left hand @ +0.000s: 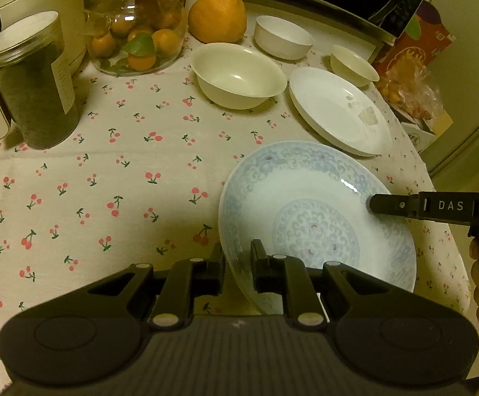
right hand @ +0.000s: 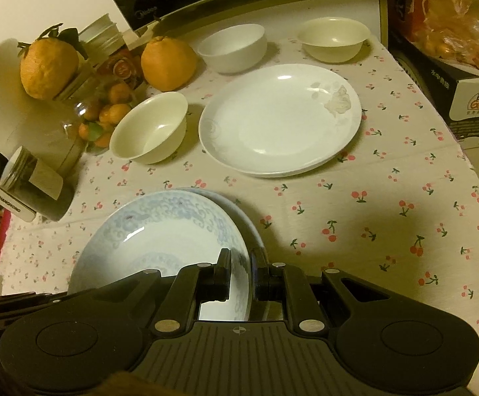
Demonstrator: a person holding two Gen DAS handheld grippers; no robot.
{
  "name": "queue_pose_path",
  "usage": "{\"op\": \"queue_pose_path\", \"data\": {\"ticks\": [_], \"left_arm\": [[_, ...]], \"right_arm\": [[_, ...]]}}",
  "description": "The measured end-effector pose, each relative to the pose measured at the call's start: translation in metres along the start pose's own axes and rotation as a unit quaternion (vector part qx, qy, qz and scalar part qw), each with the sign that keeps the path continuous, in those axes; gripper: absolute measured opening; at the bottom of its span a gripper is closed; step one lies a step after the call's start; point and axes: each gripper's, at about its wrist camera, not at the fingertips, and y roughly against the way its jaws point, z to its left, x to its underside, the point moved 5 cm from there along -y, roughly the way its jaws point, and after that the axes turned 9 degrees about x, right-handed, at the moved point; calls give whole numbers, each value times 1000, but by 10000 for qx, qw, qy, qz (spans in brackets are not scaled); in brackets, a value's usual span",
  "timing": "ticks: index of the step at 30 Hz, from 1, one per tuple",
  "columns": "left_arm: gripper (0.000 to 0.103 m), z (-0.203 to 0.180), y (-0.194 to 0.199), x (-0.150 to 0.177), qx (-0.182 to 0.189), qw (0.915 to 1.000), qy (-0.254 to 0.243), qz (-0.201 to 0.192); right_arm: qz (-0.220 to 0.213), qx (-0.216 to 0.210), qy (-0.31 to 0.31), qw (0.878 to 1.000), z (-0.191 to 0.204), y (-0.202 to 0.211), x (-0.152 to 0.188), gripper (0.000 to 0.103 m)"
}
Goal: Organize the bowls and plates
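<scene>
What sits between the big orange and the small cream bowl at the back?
A white bowl sits between the orange and the cream bowl, clearest in the right wrist view.

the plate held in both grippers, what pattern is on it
Pale blue scrollwork around the rim and centre of the white plate, clearest in the left wrist view.

The left gripper (left hand: 238, 257) is at 6 o'clock, and its jaws are closed on the near rim of the blue-patterned plate (left hand: 315, 217), which is a little tilted. At 3 o'clock the right gripper (left hand: 376, 205) reaches in and its tip touches the right rim of the same plate. At 1 o'clock lies a white plate (left hand: 335, 112) on the cherry tablecloth (left hand: 107, 171). Near 12 o'clock stands a cream bowl (left hand: 238, 74), and behind it a white bowl (left hand: 282, 38) and a large orange fruit (left hand: 218, 16). At 10 o'clock is a dark jar (left hand: 34, 82).
</scene>
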Motion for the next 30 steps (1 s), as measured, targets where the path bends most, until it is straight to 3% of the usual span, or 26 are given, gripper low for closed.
{"op": "queue_pose_path", "data": {"ticks": [20, 25, 30], "left_arm": [[18, -12, -3, 4, -373, 9978, -548, 5], [17, -19, -6, 8, -636, 9937, -924, 3], [17, -18, -5, 7, -629, 9939, -902, -2]], "right_arm": [[-238, 295, 373, 9986, 8, 7, -2, 13], [-275, 489, 559, 9969, 9, 6, -2, 13], [-288, 510, 625, 9963, 10, 6, -2, 13]]}}
